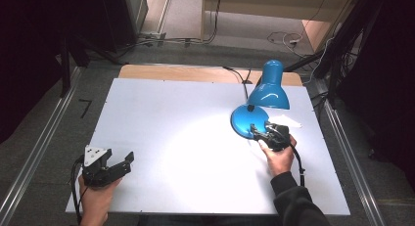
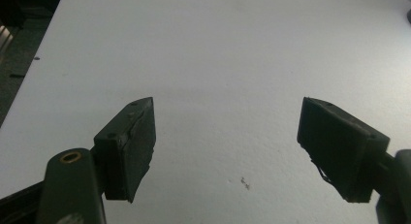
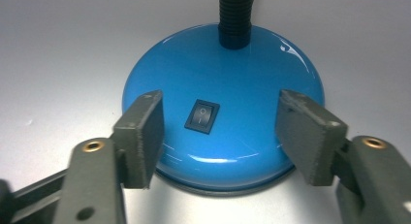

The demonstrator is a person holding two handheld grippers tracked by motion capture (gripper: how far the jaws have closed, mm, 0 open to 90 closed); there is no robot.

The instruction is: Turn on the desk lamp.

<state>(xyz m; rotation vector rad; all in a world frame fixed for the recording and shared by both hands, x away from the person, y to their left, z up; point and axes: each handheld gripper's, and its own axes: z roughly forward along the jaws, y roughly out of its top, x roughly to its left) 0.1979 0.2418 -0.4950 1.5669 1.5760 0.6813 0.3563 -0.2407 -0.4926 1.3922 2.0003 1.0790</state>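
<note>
A blue desk lamp stands at the right of the white table (image 1: 171, 108), its shade (image 1: 268, 92) tipped down over a round blue base (image 1: 246, 119) and casting a bright pool of light. A black rocker switch (image 3: 202, 116) sits on the base (image 3: 252, 69), in front of the black gooseneck (image 3: 235, 18). My right gripper (image 1: 258, 130) hovers at the base's near edge, open, and in the right gripper view (image 3: 225, 136) its jaws stand either side of the switch without touching it. My left gripper (image 1: 123, 163) rests near the front left corner, open with nothing between its jaws (image 2: 228, 136).
The lamp's black cord (image 1: 240, 77) runs off the table's back edge. A white scrap (image 1: 289, 122) lies just right of the base. Metal rails (image 1: 36, 152) flank the table, with cables on the floor behind.
</note>
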